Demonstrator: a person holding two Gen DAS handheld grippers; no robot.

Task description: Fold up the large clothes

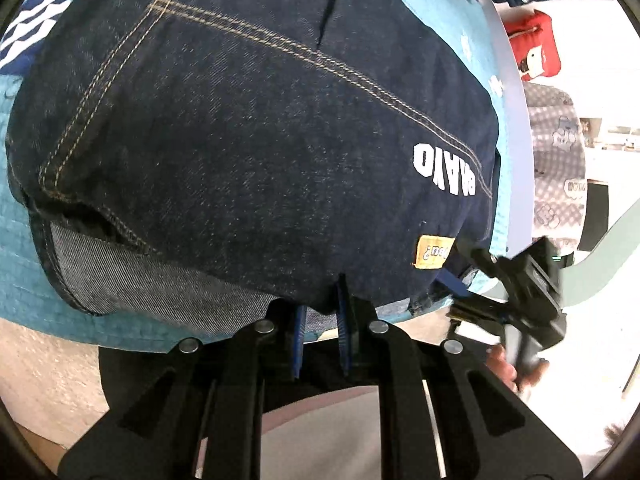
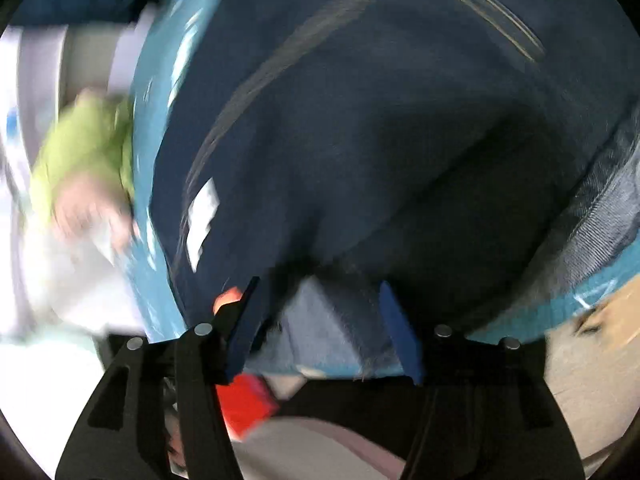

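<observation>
Dark blue denim garment with tan stitching (image 1: 248, 140) spread on teal patterned counter (image 1: 24, 272). Left gripper (image 1: 322, 312) pinching its near edge. Right gripper (image 2: 320, 320) spread wide, same edge between jaws, ungripped; view blurred.

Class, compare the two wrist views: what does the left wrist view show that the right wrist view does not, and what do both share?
Only the left wrist view shows sharp white lettering, a yellow tag, a red pouch and the right gripper from outside. Only the right wrist view shows a blurred green shape. Both share the dark denim garment lying on the turquoise cloth.
</observation>
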